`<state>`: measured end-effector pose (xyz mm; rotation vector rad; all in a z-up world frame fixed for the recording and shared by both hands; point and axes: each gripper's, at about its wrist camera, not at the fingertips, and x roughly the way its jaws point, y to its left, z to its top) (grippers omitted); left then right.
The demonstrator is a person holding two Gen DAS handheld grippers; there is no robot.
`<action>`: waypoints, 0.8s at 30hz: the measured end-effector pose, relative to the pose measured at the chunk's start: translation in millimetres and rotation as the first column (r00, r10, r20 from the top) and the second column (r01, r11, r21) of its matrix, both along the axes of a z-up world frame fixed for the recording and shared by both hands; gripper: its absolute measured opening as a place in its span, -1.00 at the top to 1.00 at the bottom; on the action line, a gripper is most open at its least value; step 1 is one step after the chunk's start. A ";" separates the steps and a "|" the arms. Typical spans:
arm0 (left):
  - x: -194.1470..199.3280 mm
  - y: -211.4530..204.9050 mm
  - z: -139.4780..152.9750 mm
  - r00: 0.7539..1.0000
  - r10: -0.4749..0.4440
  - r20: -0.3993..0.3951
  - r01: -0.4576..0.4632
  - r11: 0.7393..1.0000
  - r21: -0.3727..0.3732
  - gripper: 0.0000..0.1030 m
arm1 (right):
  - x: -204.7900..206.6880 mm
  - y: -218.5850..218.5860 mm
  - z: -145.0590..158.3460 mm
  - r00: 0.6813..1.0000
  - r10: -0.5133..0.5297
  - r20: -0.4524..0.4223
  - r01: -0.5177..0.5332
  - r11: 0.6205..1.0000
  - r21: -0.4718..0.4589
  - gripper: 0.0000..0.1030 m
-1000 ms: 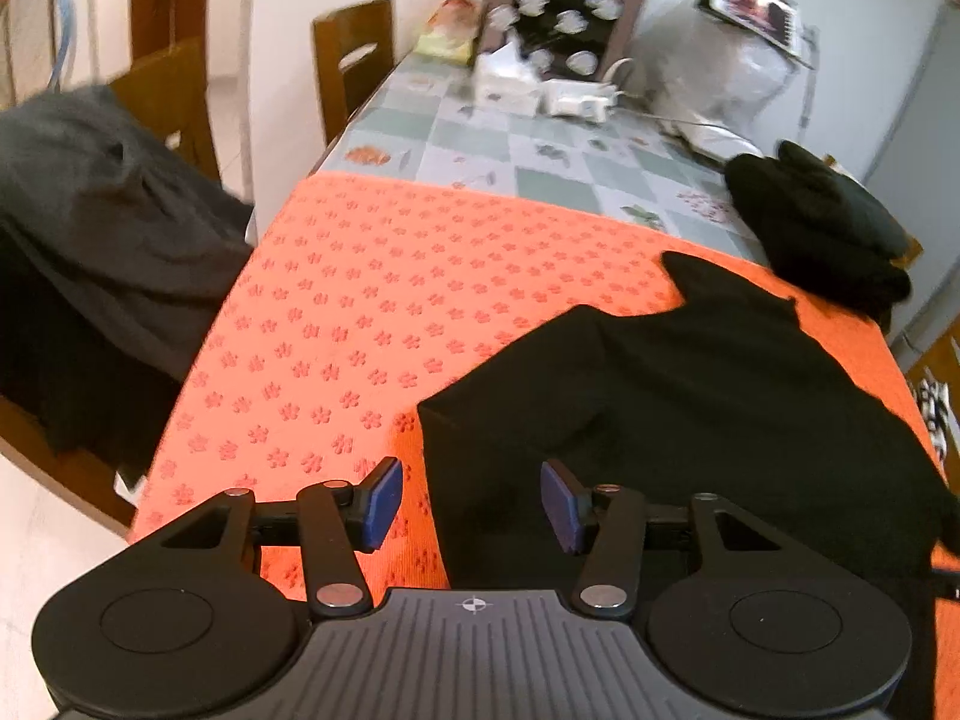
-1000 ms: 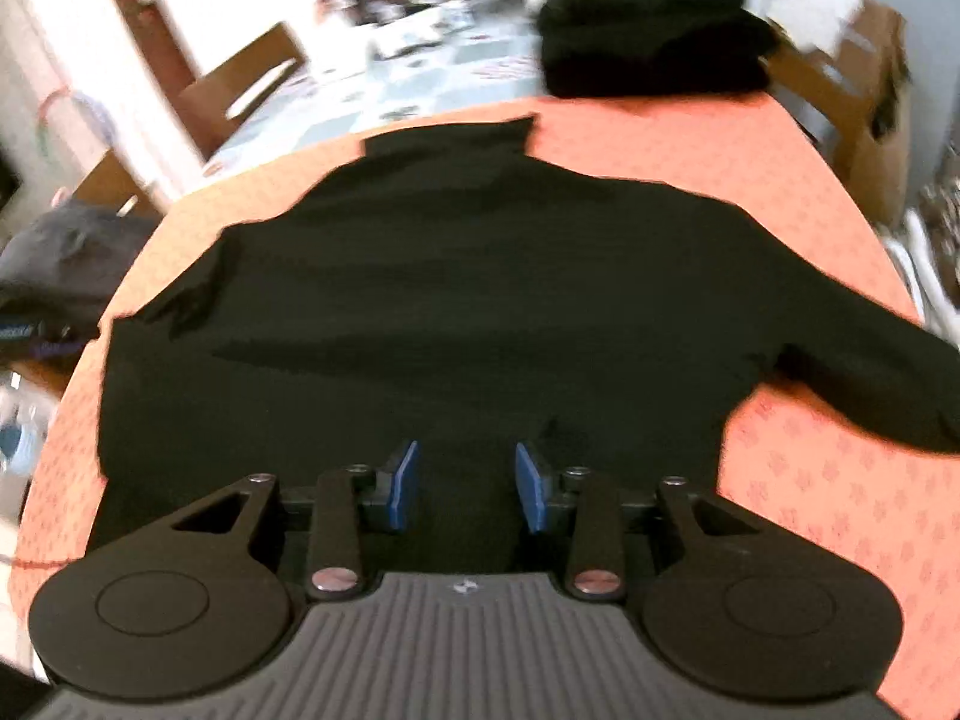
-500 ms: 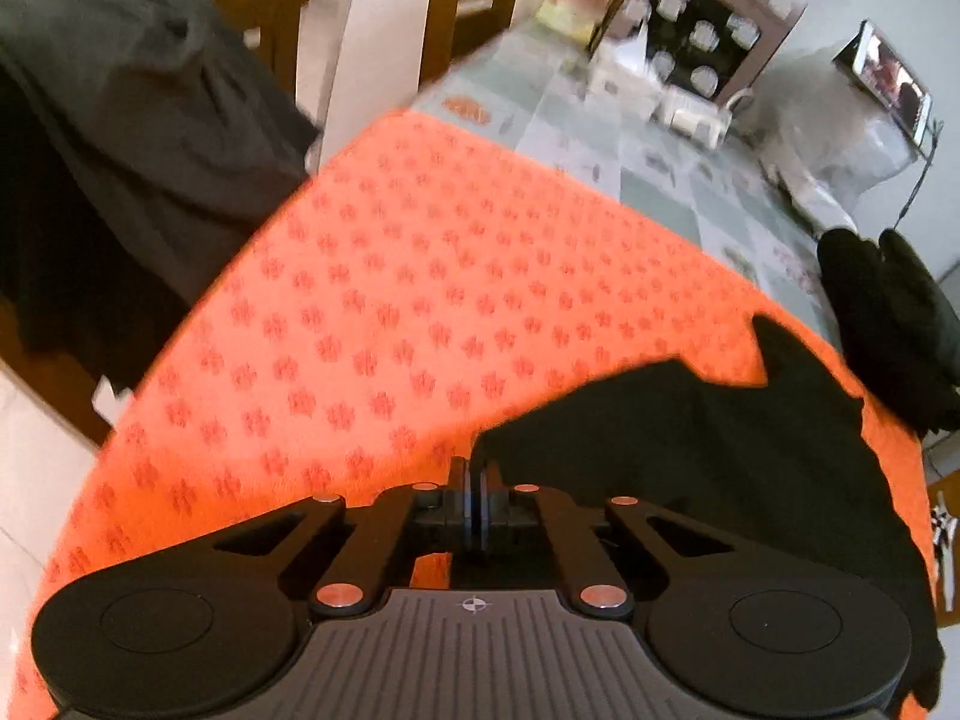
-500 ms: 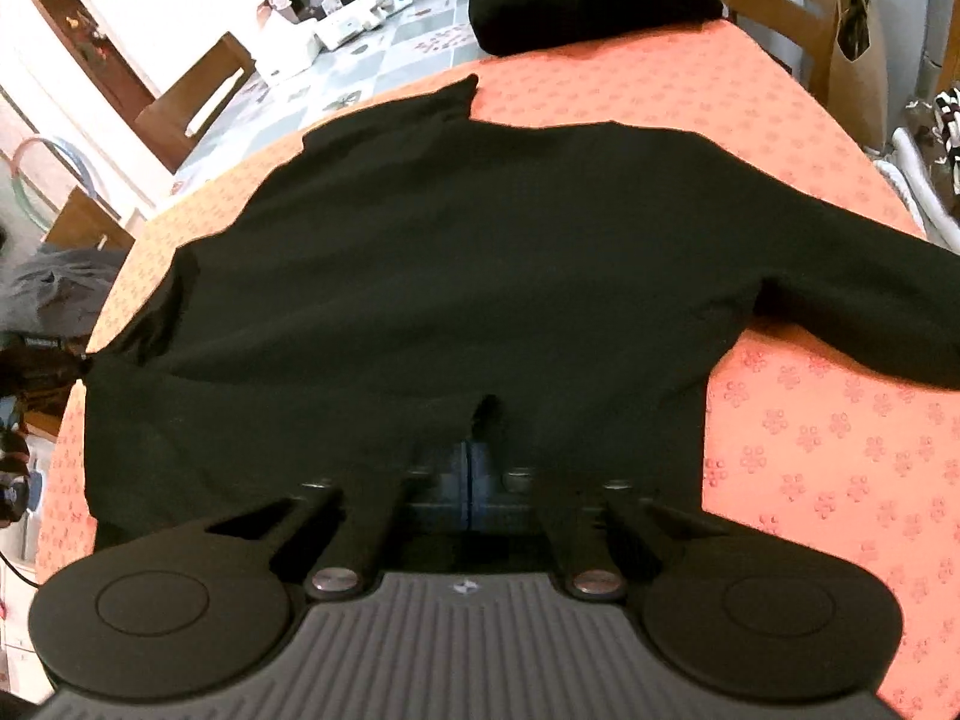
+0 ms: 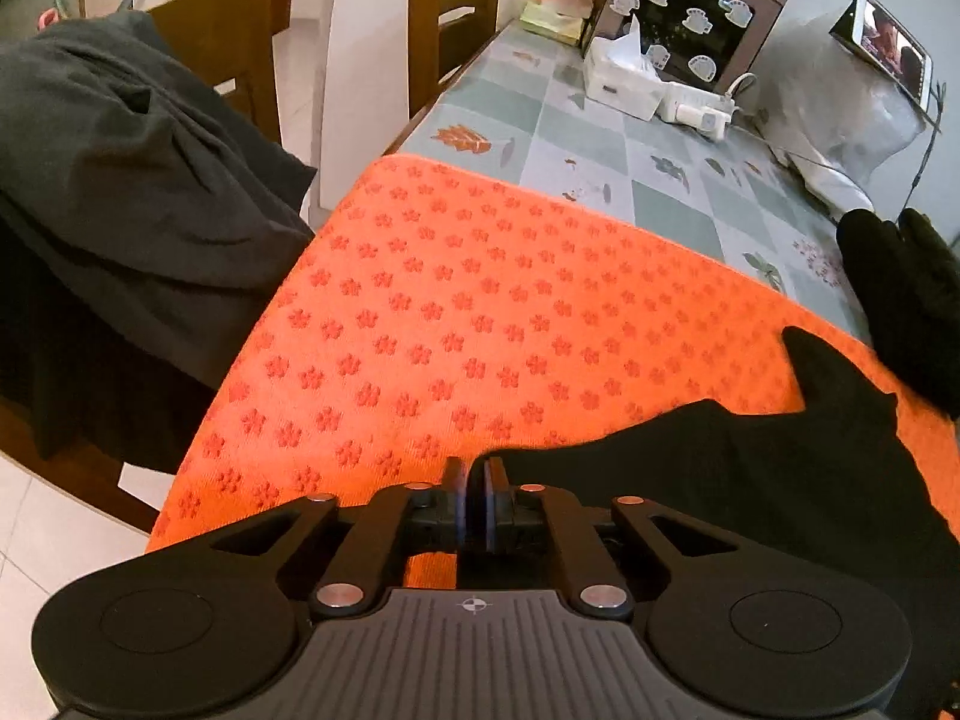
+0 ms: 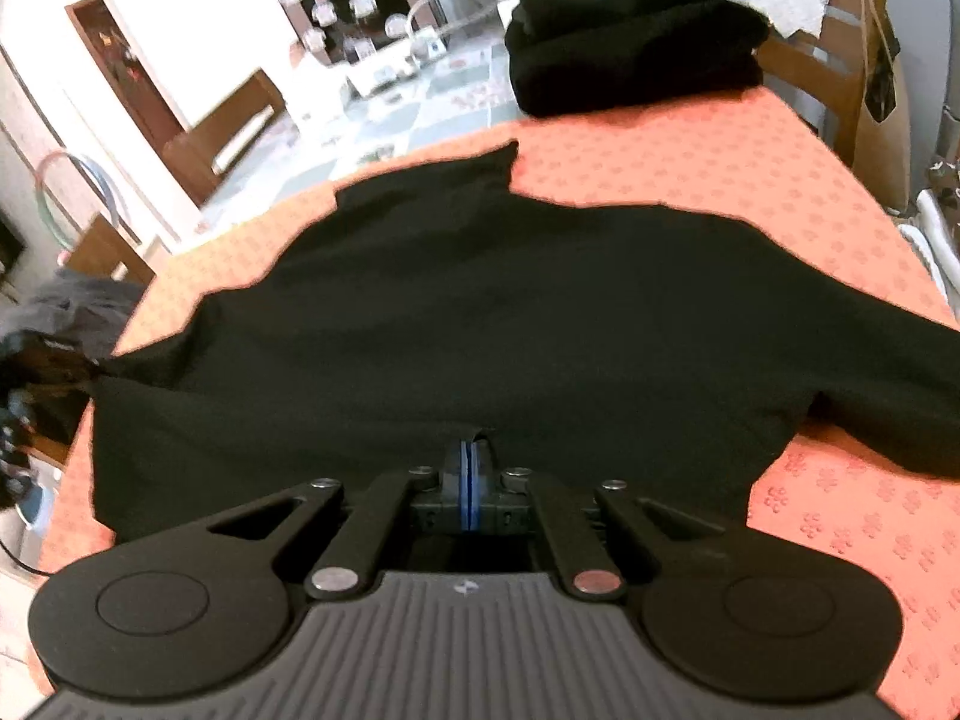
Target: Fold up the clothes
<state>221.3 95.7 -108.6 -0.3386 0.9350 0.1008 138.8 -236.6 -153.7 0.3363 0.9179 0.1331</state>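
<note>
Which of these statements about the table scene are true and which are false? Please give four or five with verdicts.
1. The black sweater lies spread on an orange flower-print cloth. True.
2. The right gripper is wide open. False: it is shut, pinching the sweater's near edge.
3. A stack of folded black clothes sits at the table's far end. True.
4. The chair beside the table is bare. False: a dark grey garment hangs over it.
5. The tissue box is red. False: it is white.

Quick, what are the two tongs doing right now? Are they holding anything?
Left tongs: opening a little, pads at the black sweater's edge; a grip cannot be told.
Right tongs: closed, pinching the black sweater's near edge.
</note>
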 end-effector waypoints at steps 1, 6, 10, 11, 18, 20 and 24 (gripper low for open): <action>-4.9 2.8 2.3 1.000 0.000 0.013 0.000 1.000 -0.018 0.32 | 0.6 0.5 -1.2 1.000 0.000 -0.004 0.000 1.000 -0.008 0.90; -37.0 13.8 9.4 0.998 0.037 0.049 -0.032 0.995 -0.096 -0.12 | -11.4 -3.4 8.5 1.000 -0.010 0.010 0.010 1.000 -0.016 0.38; -59.5 10.1 -2.7 0.999 0.047 -0.007 -0.047 0.986 -0.158 -0.12 | -22.9 -3.6 4.1 1.000 -0.002 -0.025 0.002 1.000 -0.006 0.35; -64.9 7.2 -6.8 0.999 0.044 -0.025 -0.048 0.984 -0.173 -0.12 | -25.5 -1.7 1.8 0.999 0.007 -0.033 -0.008 1.000 -0.003 0.35; -92.0 -18.1 -12.9 0.999 -0.028 -0.027 0.024 0.990 -0.141 -0.12 | -35.1 16.1 -12.5 0.998 0.029 -0.049 -0.032 0.998 -0.059 0.36; -96.2 -25.7 -8.5 0.998 -0.070 -0.007 0.069 0.993 -0.094 -0.12 | -32.4 14.5 -13.1 0.999 0.013 -0.040 -0.016 0.998 -0.062 0.36; -105.8 -35.8 -3.7 0.990 -0.139 0.002 0.139 0.989 -0.055 -0.12 | -22.3 9.1 -8.3 1.000 -0.007 0.003 0.007 0.999 -0.038 0.36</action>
